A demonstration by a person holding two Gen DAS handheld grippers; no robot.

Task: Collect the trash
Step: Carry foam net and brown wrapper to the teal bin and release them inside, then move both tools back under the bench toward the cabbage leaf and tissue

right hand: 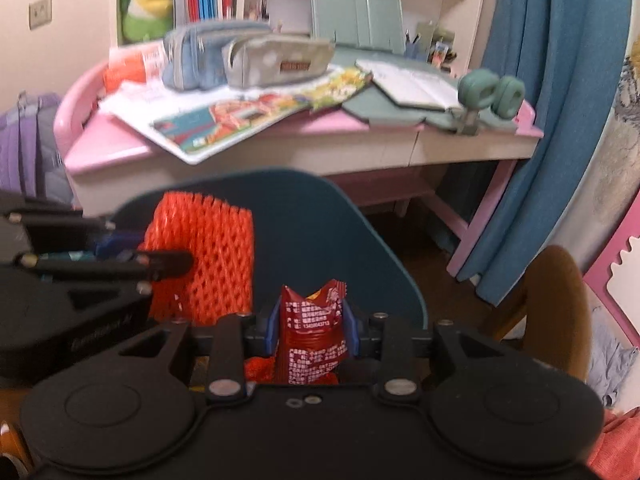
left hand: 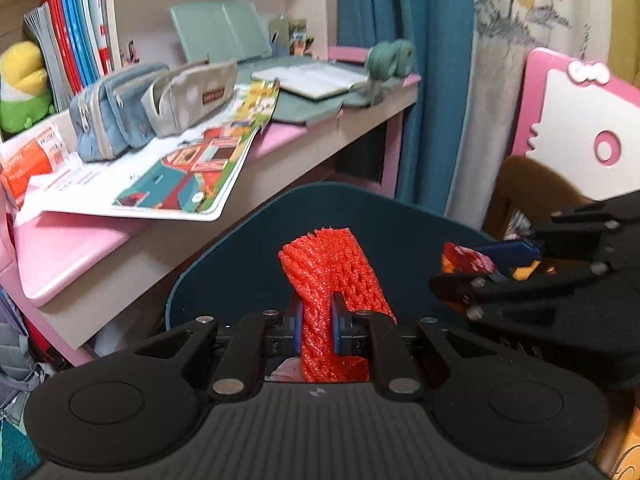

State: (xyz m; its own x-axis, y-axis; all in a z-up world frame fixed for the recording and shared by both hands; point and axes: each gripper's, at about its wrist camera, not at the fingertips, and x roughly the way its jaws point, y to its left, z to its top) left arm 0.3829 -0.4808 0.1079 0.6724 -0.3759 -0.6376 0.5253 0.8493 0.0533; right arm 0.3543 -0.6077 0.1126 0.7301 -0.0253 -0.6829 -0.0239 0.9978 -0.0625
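Note:
My left gripper (left hand: 317,322) is shut on an orange foam fruit net (left hand: 334,276), which sticks up between its blue pads. The net also shows in the right wrist view (right hand: 204,256), with the left gripper (right hand: 160,260) at the left edge. My right gripper (right hand: 311,330) is shut on a red snack wrapper (right hand: 314,334) with white print. The right gripper (left hand: 496,264) shows at the right of the left wrist view, the wrapper (left hand: 466,258) between its fingers. Both are held above a dark teal chair back (left hand: 400,220).
A pink desk (right hand: 128,152) stands ahead with pencil cases (right hand: 276,62), an open picture book (right hand: 240,120), a notebook and green headphones (right hand: 490,92). Blue curtain (right hand: 552,100) at right. A brown wooden chair (right hand: 560,300) and pink board (left hand: 576,120) at right. Purple backpack (right hand: 24,144) at left.

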